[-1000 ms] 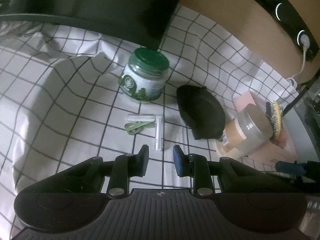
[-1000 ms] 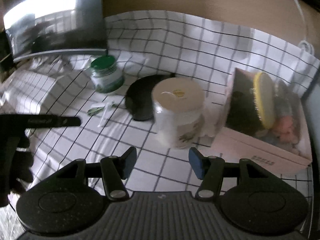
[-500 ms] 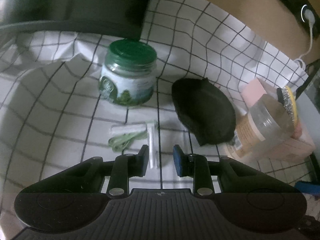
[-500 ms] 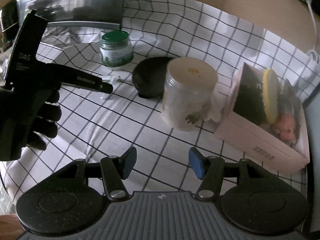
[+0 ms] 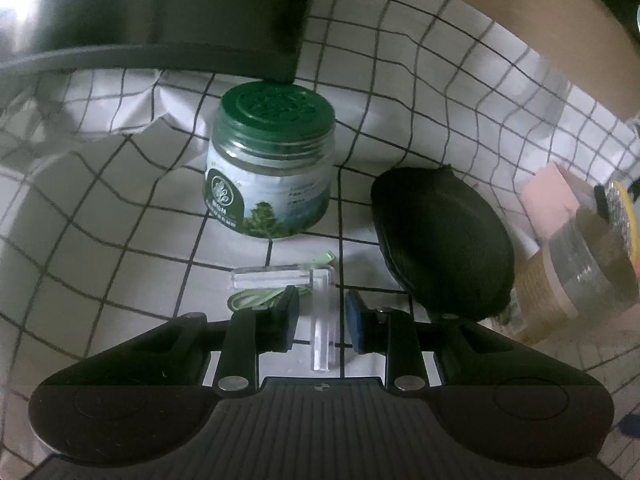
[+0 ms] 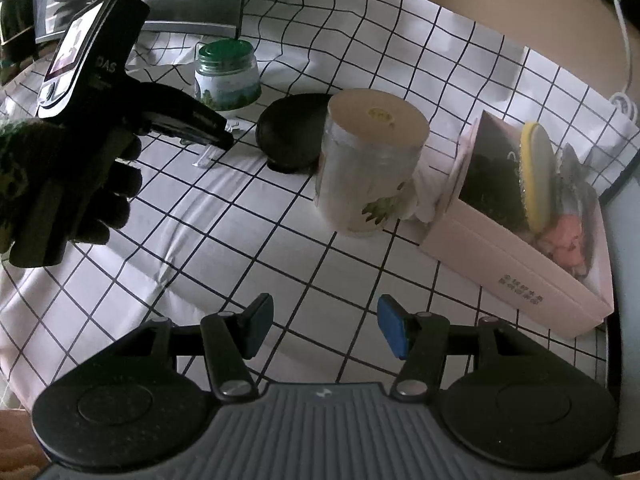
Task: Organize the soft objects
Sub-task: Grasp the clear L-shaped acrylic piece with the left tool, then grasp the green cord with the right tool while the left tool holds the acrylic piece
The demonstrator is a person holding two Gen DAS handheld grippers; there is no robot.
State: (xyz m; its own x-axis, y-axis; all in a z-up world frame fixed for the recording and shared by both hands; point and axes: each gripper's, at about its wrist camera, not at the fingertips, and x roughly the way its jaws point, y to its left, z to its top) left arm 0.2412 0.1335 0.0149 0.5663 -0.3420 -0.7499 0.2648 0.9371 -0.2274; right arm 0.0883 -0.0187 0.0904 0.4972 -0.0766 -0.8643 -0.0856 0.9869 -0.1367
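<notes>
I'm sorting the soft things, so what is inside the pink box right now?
The pink box holds a dark fuzzy item, an upright yellow-rimmed round pad, something grey and something coral pink. Anything beneath them is covered.

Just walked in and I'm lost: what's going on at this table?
A person holds a gripper in each hand over a checked cloth. The left gripper hangs open over a clear L-shaped piece beside a green band. The right gripper hovers open, empty, short of the tan-lidded jar and pink box.
</notes>
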